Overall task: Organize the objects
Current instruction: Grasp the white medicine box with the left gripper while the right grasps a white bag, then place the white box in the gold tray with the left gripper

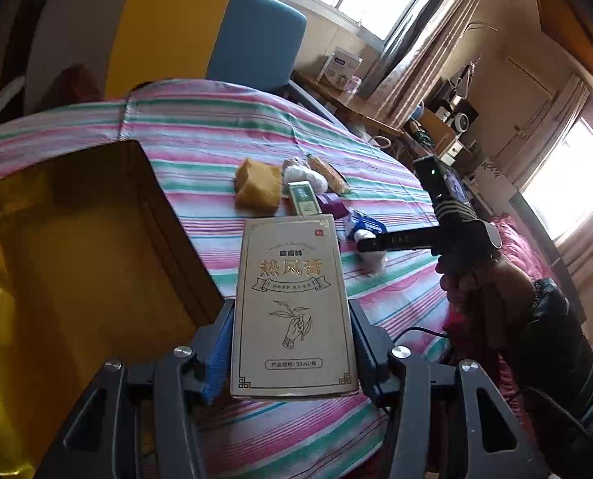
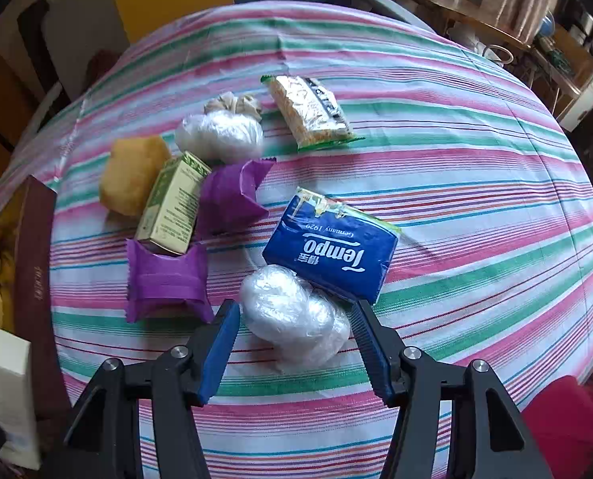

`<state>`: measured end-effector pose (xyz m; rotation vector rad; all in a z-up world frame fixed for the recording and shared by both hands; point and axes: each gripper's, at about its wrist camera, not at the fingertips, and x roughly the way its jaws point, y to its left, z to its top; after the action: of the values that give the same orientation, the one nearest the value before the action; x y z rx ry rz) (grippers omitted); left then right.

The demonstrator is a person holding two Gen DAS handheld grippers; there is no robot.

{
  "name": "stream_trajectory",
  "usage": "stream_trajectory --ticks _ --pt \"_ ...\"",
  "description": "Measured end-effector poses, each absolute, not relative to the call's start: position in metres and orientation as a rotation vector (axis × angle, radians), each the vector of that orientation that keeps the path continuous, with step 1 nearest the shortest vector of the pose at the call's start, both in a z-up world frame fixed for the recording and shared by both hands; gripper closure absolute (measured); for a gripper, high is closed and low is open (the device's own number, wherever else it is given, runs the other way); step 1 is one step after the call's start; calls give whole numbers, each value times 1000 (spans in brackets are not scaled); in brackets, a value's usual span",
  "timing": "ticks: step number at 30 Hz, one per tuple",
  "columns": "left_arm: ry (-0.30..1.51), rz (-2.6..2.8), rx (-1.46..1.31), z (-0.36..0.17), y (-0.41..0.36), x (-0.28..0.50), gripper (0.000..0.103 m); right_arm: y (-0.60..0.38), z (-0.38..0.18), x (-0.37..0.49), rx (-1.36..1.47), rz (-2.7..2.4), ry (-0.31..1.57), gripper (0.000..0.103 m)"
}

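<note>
My left gripper [image 1: 292,343] clamps a beige carton [image 1: 292,307] by its sides, held above the striped cloth [image 1: 200,135] just right of the open brown box [image 1: 96,247]. My right gripper [image 2: 296,339] stands open, its jaws either side of a clear-wrapped bundle [image 2: 296,315] lying on the cloth. Beyond it lie a blue Tempo tissue pack [image 2: 332,247], two purple packets [image 2: 164,283], a green carton [image 2: 172,203], a yellow sponge [image 2: 132,175] and a noodle packet [image 2: 312,111].

Beige carton [image 1: 292,307] stands upright above the striped cloth; plastic-wrapped ball [image 2: 296,315] lies beside blue tissue pack [image 2: 332,247].
</note>
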<state>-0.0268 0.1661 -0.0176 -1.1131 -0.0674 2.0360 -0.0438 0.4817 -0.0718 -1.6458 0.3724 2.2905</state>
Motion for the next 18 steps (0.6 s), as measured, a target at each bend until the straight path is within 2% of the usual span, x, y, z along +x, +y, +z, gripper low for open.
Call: stream_trajectory --ticks 1,3,9,18 --pt "-79 2040 -1106 -14 161 -27 51 480 -81 -47 -1686 2265 346 50" --pt "-111 2064 -1097 -8 143 -27 51 478 -95 -50 -1716 2228 324 62" --pt "-121 2313 -1116 -6 78 -38 51 483 -104 -47 -1673 2253 352 63" --pt "-46 2615 -1296 -45 6 -68 51 496 -111 -39 -1649 2283 442 63"
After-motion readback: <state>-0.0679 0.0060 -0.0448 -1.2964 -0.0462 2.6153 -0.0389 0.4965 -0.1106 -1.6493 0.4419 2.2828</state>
